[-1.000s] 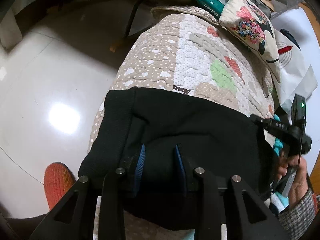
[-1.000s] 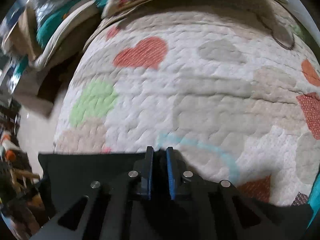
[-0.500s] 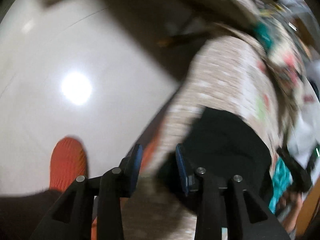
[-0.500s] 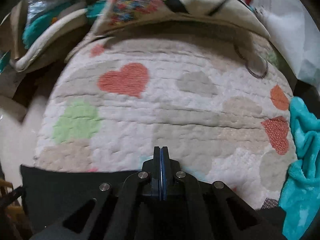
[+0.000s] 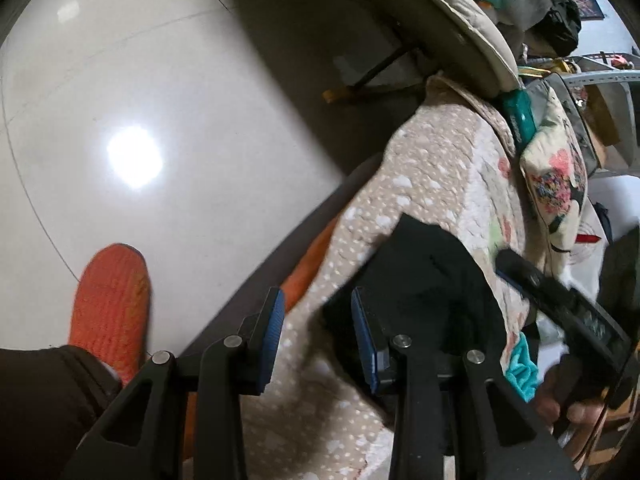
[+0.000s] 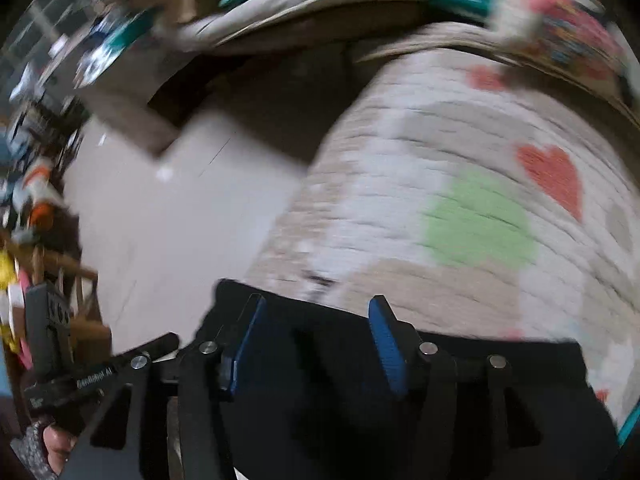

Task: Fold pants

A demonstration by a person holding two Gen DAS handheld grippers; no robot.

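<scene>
From the left wrist view, glossy pale tiled floor (image 5: 168, 92) fills the left half as open room, with a bright lamp reflection on it. An orange knitted slipper (image 5: 110, 304) stands on the tiles at lower left. The left gripper (image 5: 318, 336) hangs with its blue-padded jaws partly apart and nothing pinched between them; beneath the gap lies the hanging edge of the beige quilted cover with white specks and coloured hearts (image 5: 432, 168). Just right of that edge, the folded black pants (image 5: 432, 276) lie on the cover, their left side close to the drop toward the floor. Further right, the other black handheld tool crosses the cover.

In the blurred right wrist view, bare floor (image 6: 192, 208) again lies left of the cover (image 6: 460, 152). The right gripper (image 6: 316, 340) is opening, its blue pads spread over the pants (image 6: 360, 420) without pressing them. The pants' far edge runs straight across the cover.
</scene>
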